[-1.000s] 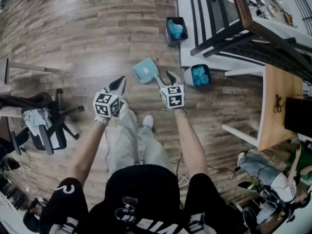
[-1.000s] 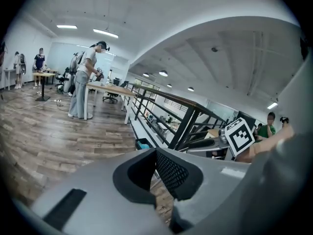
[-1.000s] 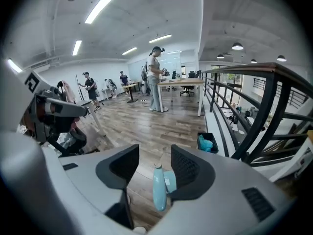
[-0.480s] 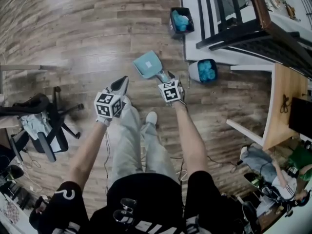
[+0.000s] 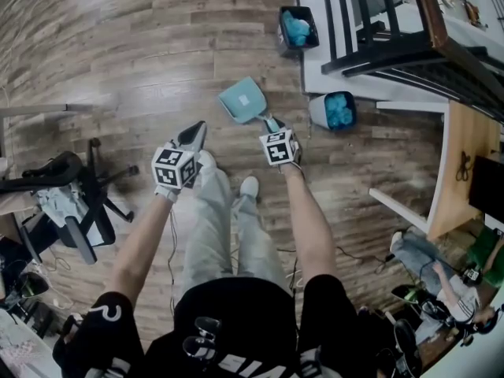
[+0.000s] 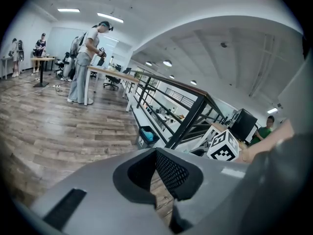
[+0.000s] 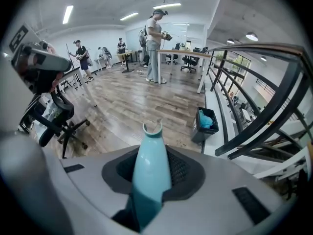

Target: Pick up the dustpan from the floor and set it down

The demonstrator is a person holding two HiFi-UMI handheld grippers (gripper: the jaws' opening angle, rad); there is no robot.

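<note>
A teal dustpan (image 5: pixel 240 101) lies on the wood floor in the head view, its handle pointing toward me. My right gripper (image 5: pixel 272 126) reaches down to that handle; its jaws are closing and the pads sit against it. In the right gripper view the teal handle (image 7: pixel 151 165) runs up between the jaws of the right gripper (image 7: pixel 152 185), its hooked end past the tips. My left gripper (image 5: pixel 192 135) hovers left of the dustpan, apart from it, jaws together and empty. The left gripper (image 6: pixel 164 182) shows only floor beyond its jaws.
Two small bins with blue bags stand near the dustpan, one (image 5: pixel 298 27) behind it and one (image 5: pixel 334 111) to its right. A black metal railing (image 5: pixel 378 30) and white platform rise at the right. An office chair (image 5: pixel 67 203) stands at the left. My shoes (image 5: pixel 249 187) are just behind the grippers.
Both grippers have come down toward the floor. The right gripper's open jaws have dropped over the dustpan handle and closed round it. The dustpan has not left the floor.
</note>
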